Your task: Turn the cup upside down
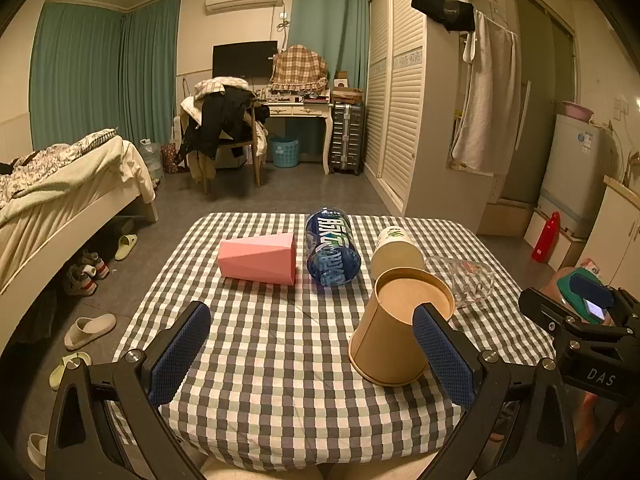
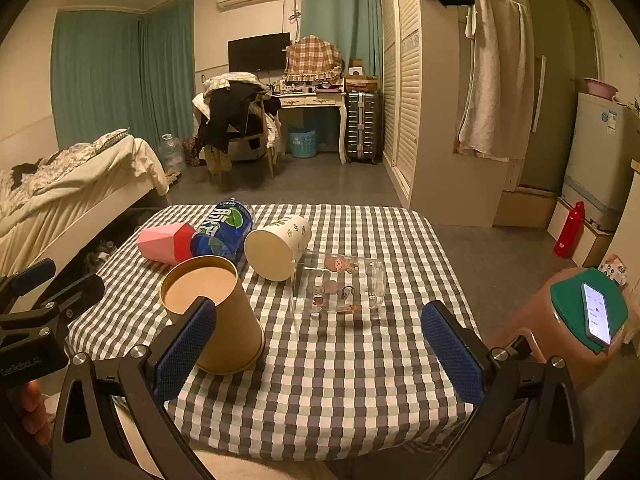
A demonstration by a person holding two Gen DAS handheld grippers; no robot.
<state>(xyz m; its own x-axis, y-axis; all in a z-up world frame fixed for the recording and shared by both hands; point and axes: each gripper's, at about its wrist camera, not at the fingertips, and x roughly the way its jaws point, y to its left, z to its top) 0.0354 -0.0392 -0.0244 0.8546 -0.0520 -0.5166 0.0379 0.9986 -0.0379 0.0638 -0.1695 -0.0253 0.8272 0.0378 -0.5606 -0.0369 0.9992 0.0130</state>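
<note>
Both my grippers hang over the near edge of the checked table [image 1: 280, 360], left gripper [image 1: 312, 356] and right gripper [image 2: 320, 352] spread wide, holding nothing. I see the brown paper cup [image 1: 394, 332] standing inverted between them, near-centre; open cloth lies right of it, before the fallen glass [image 2: 340, 284].

Dim warm indoor light, soft shadows; sharp focus, fisheye-bent dark edges
</note>
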